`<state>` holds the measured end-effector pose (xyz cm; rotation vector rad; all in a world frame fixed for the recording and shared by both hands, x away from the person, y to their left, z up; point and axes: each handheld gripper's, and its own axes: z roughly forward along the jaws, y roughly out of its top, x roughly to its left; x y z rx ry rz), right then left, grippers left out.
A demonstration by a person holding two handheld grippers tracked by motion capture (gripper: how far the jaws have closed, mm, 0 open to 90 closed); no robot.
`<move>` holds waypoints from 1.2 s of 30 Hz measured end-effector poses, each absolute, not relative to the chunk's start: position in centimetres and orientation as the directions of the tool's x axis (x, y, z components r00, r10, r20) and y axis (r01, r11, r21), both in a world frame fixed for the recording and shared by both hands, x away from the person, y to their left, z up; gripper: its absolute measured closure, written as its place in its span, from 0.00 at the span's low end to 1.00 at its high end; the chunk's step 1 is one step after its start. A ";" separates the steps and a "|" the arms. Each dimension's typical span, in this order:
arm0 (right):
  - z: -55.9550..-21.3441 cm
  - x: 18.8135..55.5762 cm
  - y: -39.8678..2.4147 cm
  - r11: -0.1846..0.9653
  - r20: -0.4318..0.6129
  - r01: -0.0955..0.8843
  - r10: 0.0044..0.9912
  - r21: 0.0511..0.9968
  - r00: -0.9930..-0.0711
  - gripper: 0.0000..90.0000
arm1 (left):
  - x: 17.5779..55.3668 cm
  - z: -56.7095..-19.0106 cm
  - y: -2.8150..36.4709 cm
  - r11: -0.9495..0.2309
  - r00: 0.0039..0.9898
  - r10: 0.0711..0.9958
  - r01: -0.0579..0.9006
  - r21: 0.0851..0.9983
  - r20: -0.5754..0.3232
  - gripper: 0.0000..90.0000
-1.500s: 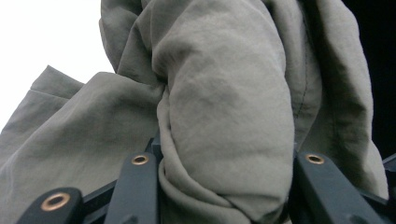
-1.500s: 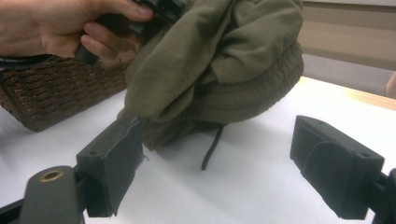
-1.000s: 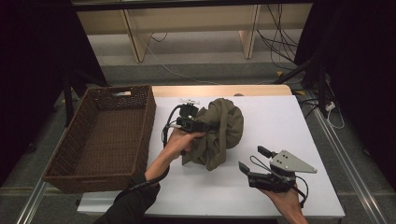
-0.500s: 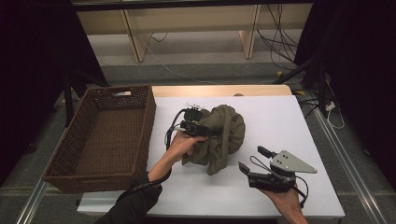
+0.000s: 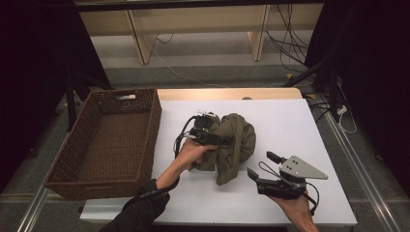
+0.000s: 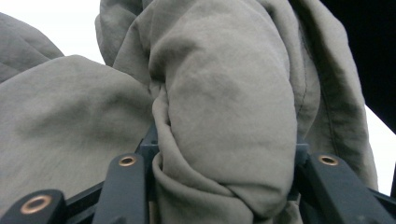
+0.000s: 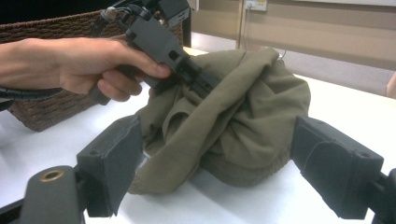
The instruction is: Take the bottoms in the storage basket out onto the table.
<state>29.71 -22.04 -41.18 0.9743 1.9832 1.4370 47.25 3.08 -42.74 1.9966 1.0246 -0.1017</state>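
A crumpled olive cloth (image 5: 238,139) lies bunched on the white table (image 5: 295,121). My left gripper (image 5: 223,140) reaches into the cloth's left side from the left. In the left gripper view a thick fold of the cloth (image 6: 224,116) fills the gap between the two jaws and touches both. Those jaws have just been opening, with the fold still between them. My right gripper (image 5: 261,164) rests low at the near right, open, nothing between its pads. It points at the cloth (image 7: 247,112) and at the left gripper (image 7: 205,84) beyond it.
A brown wicker basket (image 5: 155,121) stands at the table's left, also seen behind the hand as the basket (image 7: 42,112) in the right gripper view. Wooden shelf legs and cables lie on the floor beyond the far edge.
My left hand has shifted slightly right and nearer, pressing further into the cloth, and the bundle has changed shape a little. The right gripper has stayed put.
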 end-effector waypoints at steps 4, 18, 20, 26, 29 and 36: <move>-41.2 29.7 -22.1 0.188 0.013 0.260 0.787 0.947 -0.617 0.20 | 47.2 -42.8 2.9 -0.293 0.662 0.621 0.693 0.659 -0.419 0.52; -41.2 29.7 -22.1 0.190 0.011 0.260 0.788 0.947 -0.616 0.20 | 47.1 -42.7 2.7 -0.306 0.676 0.601 0.688 0.658 -0.427 0.35; -41.2 29.7 -22.1 0.190 0.011 0.260 0.788 0.947 -0.616 0.20 | 47.1 -42.6 2.7 -0.313 0.677 0.596 0.690 0.652 -0.431 0.32; -41.2 29.7 -22.1 0.190 0.011 0.260 0.788 0.947 -0.616 0.20 | 46.8 -42.1 2.3 -0.356 0.693 0.611 0.673 0.649 -0.383 0.19; -41.2 29.7 -22.1 0.187 0.012 0.258 0.787 0.948 -0.617 0.20 | 46.6 -42.0 2.2 -0.375 0.695 0.626 0.665 0.646 -0.353 0.17; -41.2 29.7 -22.1 0.188 0.012 0.258 0.787 0.948 -0.617 0.20 | 46.4 -41.5 2.4 -0.383 0.695 0.640 0.658 0.648 -0.328 0.14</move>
